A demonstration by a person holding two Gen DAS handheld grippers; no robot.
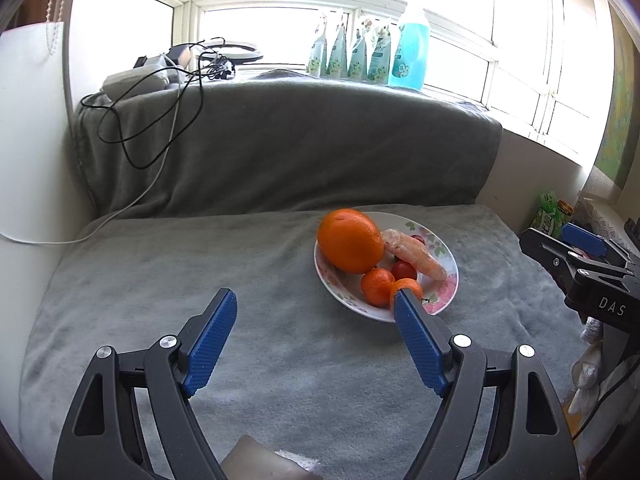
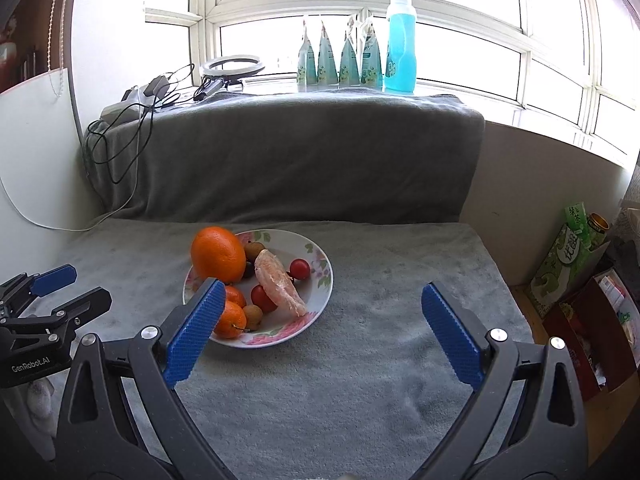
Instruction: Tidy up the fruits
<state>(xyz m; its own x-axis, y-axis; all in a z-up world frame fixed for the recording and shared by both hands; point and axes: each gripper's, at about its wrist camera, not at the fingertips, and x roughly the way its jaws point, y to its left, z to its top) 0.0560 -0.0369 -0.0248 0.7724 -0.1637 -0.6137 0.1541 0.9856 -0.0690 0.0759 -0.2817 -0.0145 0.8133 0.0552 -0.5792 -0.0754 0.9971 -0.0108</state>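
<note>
1. Blue-padded fingers (image 1: 212,340) of the left gripper (image 1: 314,300) fill the bottom of the left wrist view, spread wide with nothing between them.
2. Its right finger tip overlaps the near rim of the plate (image 1: 444,256) in that view; whether it touches a mandarin (image 1: 406,286) there, I cannot tell.
3. Likewise the right gripper (image 2: 320,292) stands spread wide and holds nothing, over the grey blanket (image 2: 360,360).
4. Its left finger (image 2: 194,328) crosses in front of the plate's near left edge in the right wrist view.
5. On the flowered plate lie all the fruits: a big orange (image 2: 218,254) at the back left, a peeled pomelo segment (image 2: 278,282) down the middle, and two mandarins (image 2: 228,318) at the near left.
6. Cherry tomatoes sit beside the segment, one (image 2: 300,269) to its right and one (image 2: 262,298) to its left.
7. A small brown fruit (image 2: 254,316) lies just beside the nearer mandarin, and another (image 2: 255,250) behind the orange.
8. The plate rests on the blanket, left of centre in the right wrist view.
9. Behind it the blanket rises over a raised back (image 2: 280,152).
10. On the sill stand four pouches (image 2: 340,60) and a blue bottle (image 2: 401,46).
11. Cables (image 2: 120,136) and a ring light (image 2: 234,66) sit at the back left.
12. A green carton (image 2: 568,256) leans at the right.
</note>
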